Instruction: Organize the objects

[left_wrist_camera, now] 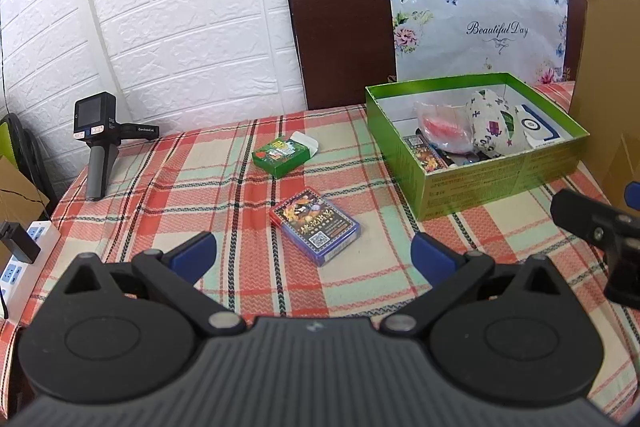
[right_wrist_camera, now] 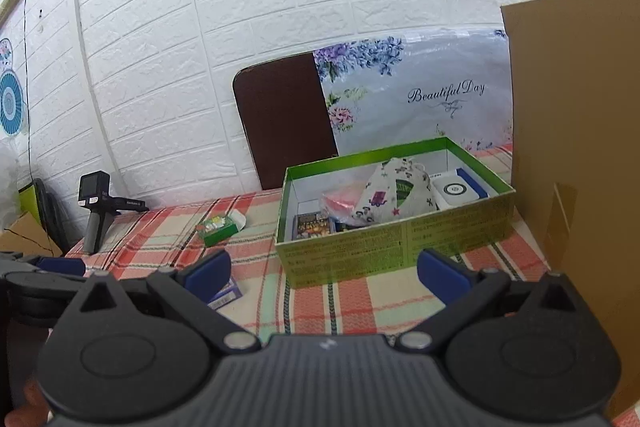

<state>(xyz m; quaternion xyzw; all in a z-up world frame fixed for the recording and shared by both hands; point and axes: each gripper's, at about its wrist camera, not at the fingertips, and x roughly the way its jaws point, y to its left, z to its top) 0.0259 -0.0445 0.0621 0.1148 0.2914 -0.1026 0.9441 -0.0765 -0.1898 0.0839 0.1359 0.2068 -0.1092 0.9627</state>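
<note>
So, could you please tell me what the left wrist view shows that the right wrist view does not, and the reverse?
Only the left wrist view shows the whole blue card pack lying on the plaid cloth ahead of the open left gripper, plus a white power strip at the table's left edge.

Only the right wrist view shows round fan-like decorations on the left wall; there the blue pack is mostly hidden behind a finger of the open right gripper.

Both show the green box holding a patterned pouch, the small green carton and the handheld camera.
</note>
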